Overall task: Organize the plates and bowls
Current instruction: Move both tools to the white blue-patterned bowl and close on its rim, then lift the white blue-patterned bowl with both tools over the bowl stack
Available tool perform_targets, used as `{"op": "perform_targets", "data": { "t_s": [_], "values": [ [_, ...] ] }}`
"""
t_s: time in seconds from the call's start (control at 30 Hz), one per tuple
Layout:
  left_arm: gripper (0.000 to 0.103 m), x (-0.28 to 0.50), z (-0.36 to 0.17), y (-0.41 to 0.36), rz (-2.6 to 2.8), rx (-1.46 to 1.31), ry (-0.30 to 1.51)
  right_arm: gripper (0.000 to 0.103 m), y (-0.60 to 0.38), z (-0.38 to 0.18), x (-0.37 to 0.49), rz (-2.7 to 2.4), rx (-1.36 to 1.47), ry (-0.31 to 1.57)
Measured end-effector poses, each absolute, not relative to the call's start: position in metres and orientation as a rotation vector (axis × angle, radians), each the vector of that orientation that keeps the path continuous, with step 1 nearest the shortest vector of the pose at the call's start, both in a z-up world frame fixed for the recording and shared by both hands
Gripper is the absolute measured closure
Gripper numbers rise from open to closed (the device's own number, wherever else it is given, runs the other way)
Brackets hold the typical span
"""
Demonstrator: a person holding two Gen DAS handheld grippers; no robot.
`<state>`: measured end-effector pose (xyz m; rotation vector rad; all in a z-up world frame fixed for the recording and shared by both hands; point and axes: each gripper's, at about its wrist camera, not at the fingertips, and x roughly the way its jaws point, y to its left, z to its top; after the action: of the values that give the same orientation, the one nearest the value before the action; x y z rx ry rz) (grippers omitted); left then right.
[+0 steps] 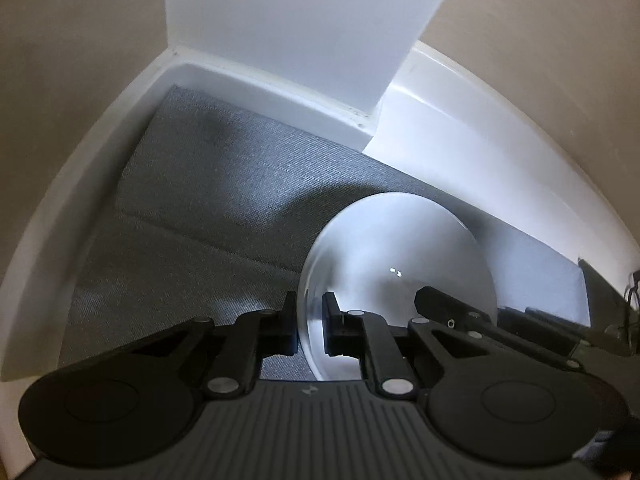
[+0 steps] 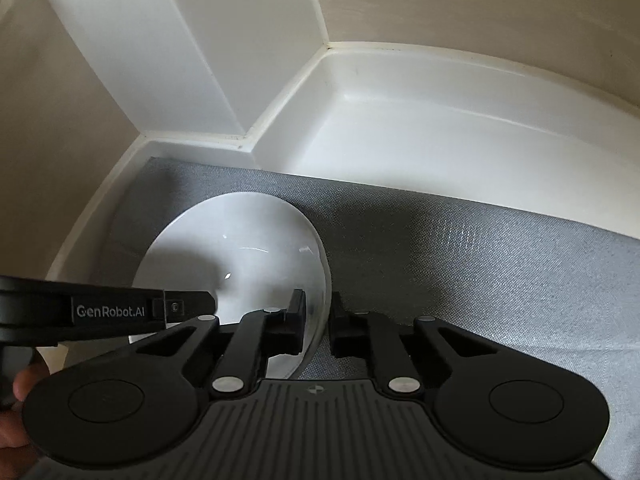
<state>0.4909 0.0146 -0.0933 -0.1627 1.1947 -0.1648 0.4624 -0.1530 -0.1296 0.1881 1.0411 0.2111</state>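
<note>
A white glossy bowl (image 1: 400, 264) rests on a grey woven mat (image 1: 208, 200) in a white-trimmed corner. My left gripper (image 1: 310, 312) is shut on the bowl's left rim, one finger outside the wall and one inside. In the right wrist view the same bowl (image 2: 240, 248) lies at the left, and my right gripper (image 2: 318, 312) is shut on its right rim, again with a finger on each side. The left gripper's black body (image 2: 108, 312), marked GenRobot.AI, reaches in from the left over the bowl. The right gripper's finger (image 1: 444, 308) shows inside the bowl in the left wrist view.
White ledge and raised trim (image 2: 400, 128) border the mat (image 2: 480, 248) at the back, with beige walls (image 2: 480, 0) above. A white panel (image 1: 304, 24) stands in the corner. Part of a person's hand (image 2: 20, 400) shows at the lower left of the right wrist view.
</note>
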Motion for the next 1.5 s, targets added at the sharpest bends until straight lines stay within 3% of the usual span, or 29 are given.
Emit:
{"op": "perform_targets", "data": {
  "t_s": [1.5],
  "values": [
    [0.091,0.369,-0.013,0.087,-0.149,-0.292,0.996,0.090,-0.083,-0.028,0.363,0.324,0.085,0.878]
  ]
}}
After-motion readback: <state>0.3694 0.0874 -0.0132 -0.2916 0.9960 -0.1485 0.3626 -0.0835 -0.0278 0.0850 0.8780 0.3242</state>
